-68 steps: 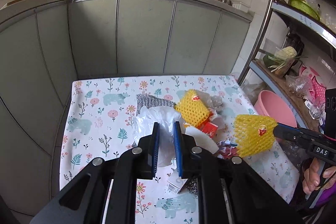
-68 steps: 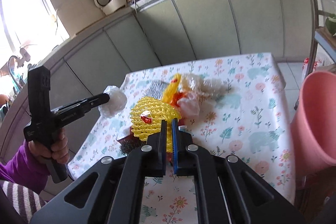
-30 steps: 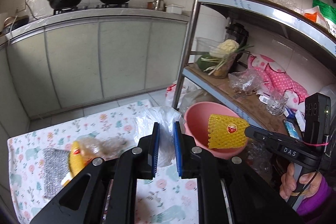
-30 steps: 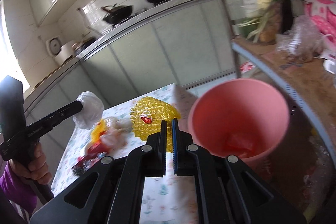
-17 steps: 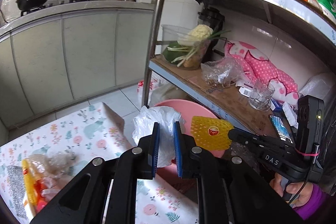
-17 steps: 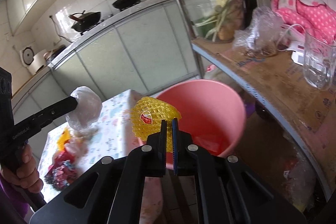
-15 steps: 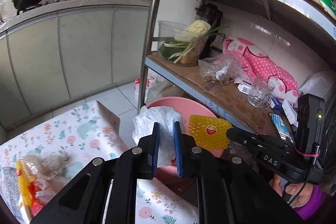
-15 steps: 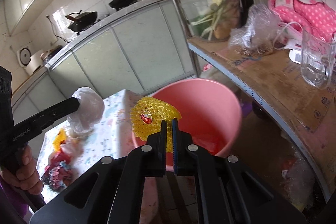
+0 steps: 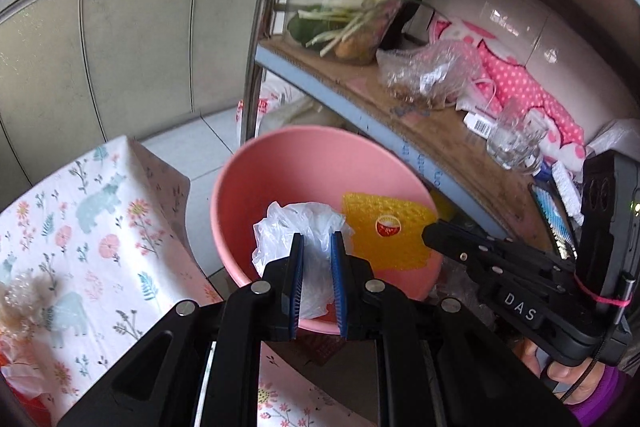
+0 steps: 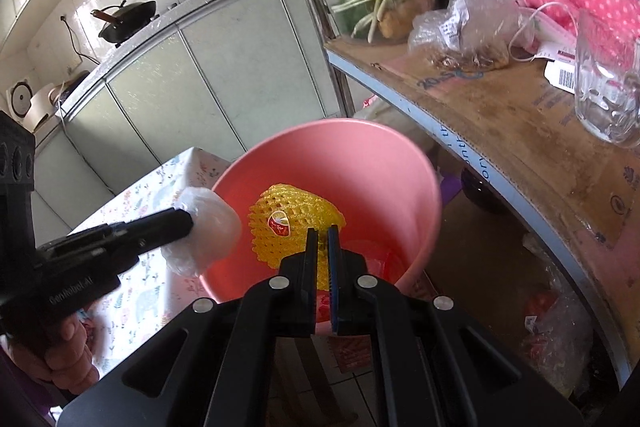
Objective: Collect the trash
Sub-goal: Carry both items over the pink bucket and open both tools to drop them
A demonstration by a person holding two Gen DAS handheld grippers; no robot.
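A pink bin (image 9: 256, 187) (image 10: 412, 187) stands on the floor between the table and a shelf rack. My left gripper (image 9: 317, 241) is shut on a crumpled white plastic bag (image 9: 286, 227) (image 10: 204, 227) and holds it over the bin's mouth. Beside it, my right gripper (image 10: 323, 233) (image 9: 426, 231) is shut on a yellow foam fruit net (image 10: 288, 217) (image 9: 384, 227) with a red sticker, also over the bin. Something red lies at the bottom of the bin.
The floral tablecloth table (image 9: 100, 227) sits left of the bin, with more trash (image 9: 24, 299) at its left end. A shelf rack (image 10: 500, 115) on the right carries vegetables, a plastic bag, a glass and pink cloth. Its steel post (image 9: 260, 27) rises just behind the bin.
Both grippers swung from above the table rightward and down to the pink bin, carrying the plastic bag and the yellow net. Both items now hang over the bin's opening.
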